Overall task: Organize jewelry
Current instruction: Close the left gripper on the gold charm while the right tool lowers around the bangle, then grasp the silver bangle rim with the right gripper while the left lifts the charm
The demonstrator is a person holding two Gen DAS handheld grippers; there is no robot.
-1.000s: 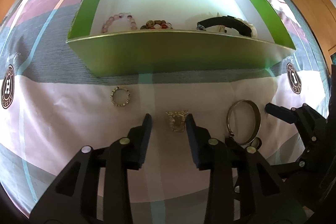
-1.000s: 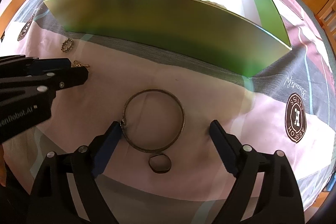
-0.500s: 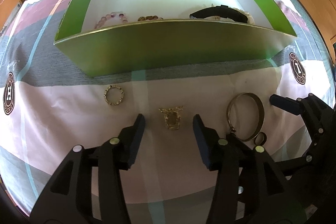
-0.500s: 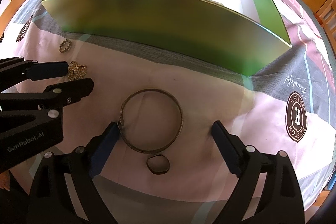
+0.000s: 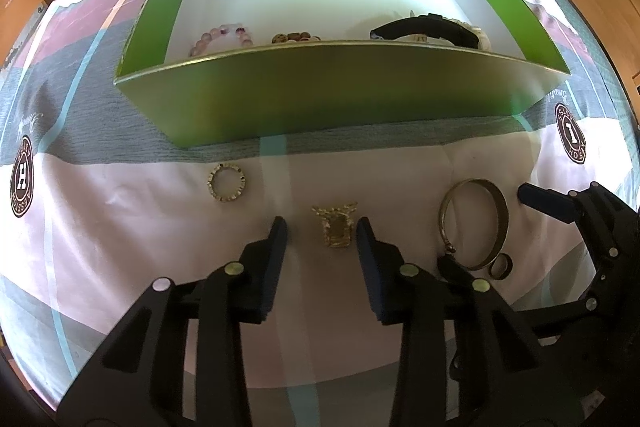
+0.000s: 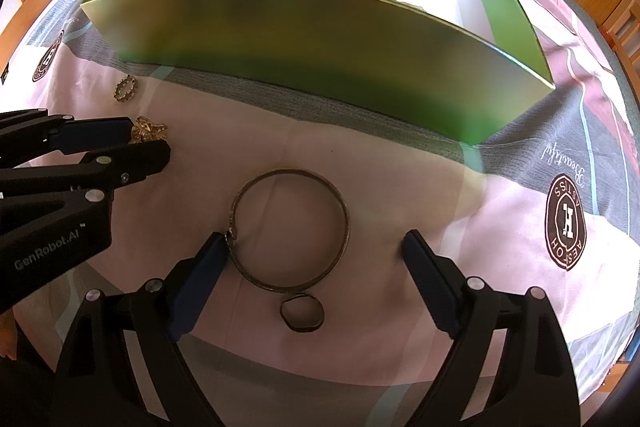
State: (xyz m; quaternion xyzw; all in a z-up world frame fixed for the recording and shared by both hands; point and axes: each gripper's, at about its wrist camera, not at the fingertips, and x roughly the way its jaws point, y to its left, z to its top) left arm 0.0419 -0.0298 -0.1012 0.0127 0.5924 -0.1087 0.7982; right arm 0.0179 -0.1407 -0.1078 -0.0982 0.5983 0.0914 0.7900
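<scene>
Gold filigree brooch (image 5: 337, 229), round metal bangle (image 6: 290, 229)

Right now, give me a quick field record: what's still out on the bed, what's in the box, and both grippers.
surface: bedspread
box: green box, open
in box: three bracelets, black band
still out: gold ring, gold brooch, bangle, dark ring
left gripper: closing, brooch between jaws, not pinched
right gripper: open around bangle
</scene>
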